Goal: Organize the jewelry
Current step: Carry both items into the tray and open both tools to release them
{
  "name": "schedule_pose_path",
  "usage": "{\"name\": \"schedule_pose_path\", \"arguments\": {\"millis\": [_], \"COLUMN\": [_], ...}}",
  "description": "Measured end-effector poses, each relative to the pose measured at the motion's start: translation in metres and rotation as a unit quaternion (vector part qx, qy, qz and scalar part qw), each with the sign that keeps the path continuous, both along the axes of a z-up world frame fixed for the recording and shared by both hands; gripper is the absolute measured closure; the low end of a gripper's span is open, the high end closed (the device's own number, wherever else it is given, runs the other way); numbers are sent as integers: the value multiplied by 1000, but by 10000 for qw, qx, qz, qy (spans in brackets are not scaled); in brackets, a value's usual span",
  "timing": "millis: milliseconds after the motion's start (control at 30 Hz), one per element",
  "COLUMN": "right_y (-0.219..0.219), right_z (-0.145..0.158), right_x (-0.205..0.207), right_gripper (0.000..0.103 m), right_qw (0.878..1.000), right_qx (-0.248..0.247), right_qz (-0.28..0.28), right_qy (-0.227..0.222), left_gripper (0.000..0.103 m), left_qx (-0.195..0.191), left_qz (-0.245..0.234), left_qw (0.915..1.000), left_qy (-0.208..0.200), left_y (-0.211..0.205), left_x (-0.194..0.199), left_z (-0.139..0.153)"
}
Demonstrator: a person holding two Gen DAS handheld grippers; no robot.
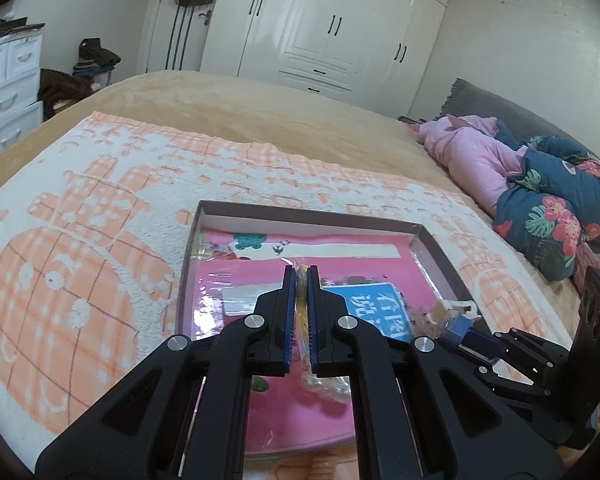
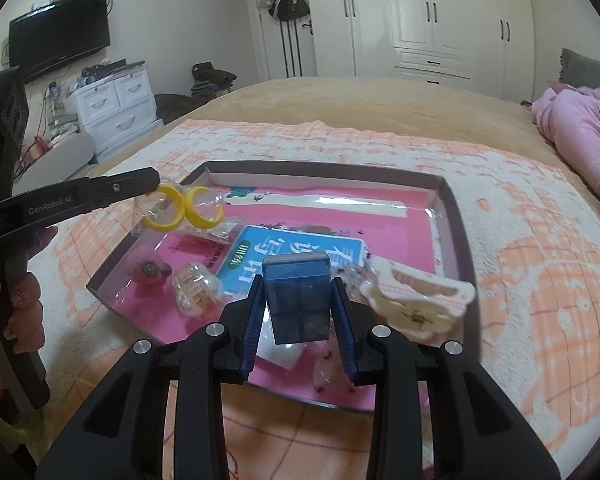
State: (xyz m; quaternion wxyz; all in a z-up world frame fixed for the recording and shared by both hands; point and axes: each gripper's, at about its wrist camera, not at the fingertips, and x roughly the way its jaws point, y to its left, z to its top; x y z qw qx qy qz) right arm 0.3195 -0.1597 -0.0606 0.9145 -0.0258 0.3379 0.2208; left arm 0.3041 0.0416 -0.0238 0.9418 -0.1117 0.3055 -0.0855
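1. My left fingers are pinched fully together on a clear bag of yellow rings, held above the tray's left edge.
2. My right fingers are partly closed, clamping a small blue box over the tray.
3. The tray sits on the bed's blanket, with a cream hair claw inside.

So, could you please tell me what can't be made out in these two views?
- Left wrist view: the yellow rings in their clear bag are mostly hidden by the shut left claw.
- Right wrist view: the contents of the blue case in the right claw are too dark.
- Both: the tray's near edge sits behind the claws.
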Motion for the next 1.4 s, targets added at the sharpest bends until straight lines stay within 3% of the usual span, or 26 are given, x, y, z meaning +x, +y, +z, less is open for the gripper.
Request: {"name": "schedule_pose_path", "arguments": {"millis": [500, 733, 1200, 1400], "right_y": [27, 35, 11, 1], "right_z": [-8, -9, -14, -17], "right_x": [3, -7, 3, 3], "right_gripper": [72, 71, 69, 68], "right_qw": [9982, 9964, 9998, 9994], "right_qx": [-26, -36, -87, 29], "right_qz": [574, 832, 29, -38], "right_qy": [145, 130, 150, 329], "left_gripper": [101, 101, 101, 101], "left_qx": [-359, -389, -377, -337], "left_qz": [271, 154, -48, -85], "left_qw": [9989, 9988, 9987, 9988], "left_qy": [166, 245, 332, 337], "left_y": [25, 22, 8, 4], "left_x": [4, -2, -12, -15], "left_z": [-19, -25, -31, -29]}}
